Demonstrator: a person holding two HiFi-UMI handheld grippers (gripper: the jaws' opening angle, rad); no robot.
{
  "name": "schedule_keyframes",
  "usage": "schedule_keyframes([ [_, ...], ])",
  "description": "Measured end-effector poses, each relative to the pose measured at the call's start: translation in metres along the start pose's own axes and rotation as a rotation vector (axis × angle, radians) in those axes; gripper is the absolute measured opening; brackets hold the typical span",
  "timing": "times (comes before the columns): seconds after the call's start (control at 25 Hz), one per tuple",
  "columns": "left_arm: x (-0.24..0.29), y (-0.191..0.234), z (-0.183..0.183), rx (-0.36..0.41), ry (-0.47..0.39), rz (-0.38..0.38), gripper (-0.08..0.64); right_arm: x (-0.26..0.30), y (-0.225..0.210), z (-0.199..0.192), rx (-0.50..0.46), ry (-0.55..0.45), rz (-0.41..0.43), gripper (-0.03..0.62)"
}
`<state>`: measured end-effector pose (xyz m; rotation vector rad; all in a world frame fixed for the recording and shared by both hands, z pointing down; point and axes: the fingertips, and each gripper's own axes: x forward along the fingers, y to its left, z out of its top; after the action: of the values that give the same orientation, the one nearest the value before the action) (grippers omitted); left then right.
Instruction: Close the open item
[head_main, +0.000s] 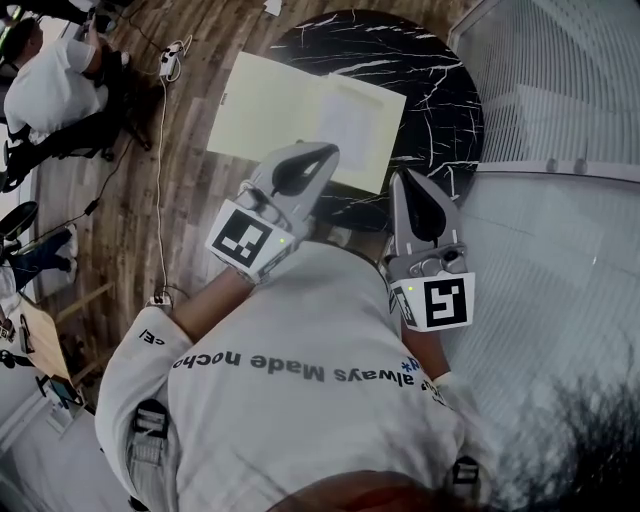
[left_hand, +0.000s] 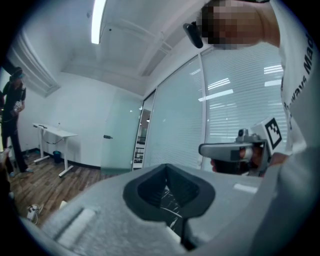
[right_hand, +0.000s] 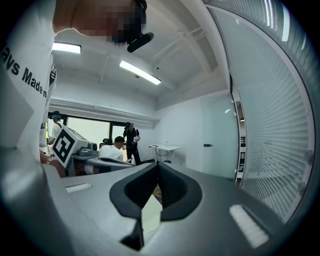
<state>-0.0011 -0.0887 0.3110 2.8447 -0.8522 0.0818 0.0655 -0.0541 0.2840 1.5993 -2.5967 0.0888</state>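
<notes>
Holding your left tool (head_main: 322, 152) and right tool (head_main: 401, 176) empty with jaws together over the table's (head_main: 445, 95) near edge, you face the open yellow folder (head_main: 270, 110) lying flat on it. It's likely light and floppy, so lift an outer cover edge.

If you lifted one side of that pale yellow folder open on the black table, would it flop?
Probably only a little: the folder looks thin and flat, yet its left part overhangs the table without drooping. Likely light; a push may slide it.
</notes>
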Motion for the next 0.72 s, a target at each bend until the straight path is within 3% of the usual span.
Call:
schedule_keyframes([
  [0.28,-0.002,0.026,-0.038,-0.027,0.065,0.052,0.041,0.007,-0.004,-0.006,0.016,0.006,0.018,0.002],
  [0.72,-0.024,0.090,-0.139,-0.142,0.190,0.191,0.070,0.013,-0.003,-0.011,0.020,0.020,0.039,0.002],
])
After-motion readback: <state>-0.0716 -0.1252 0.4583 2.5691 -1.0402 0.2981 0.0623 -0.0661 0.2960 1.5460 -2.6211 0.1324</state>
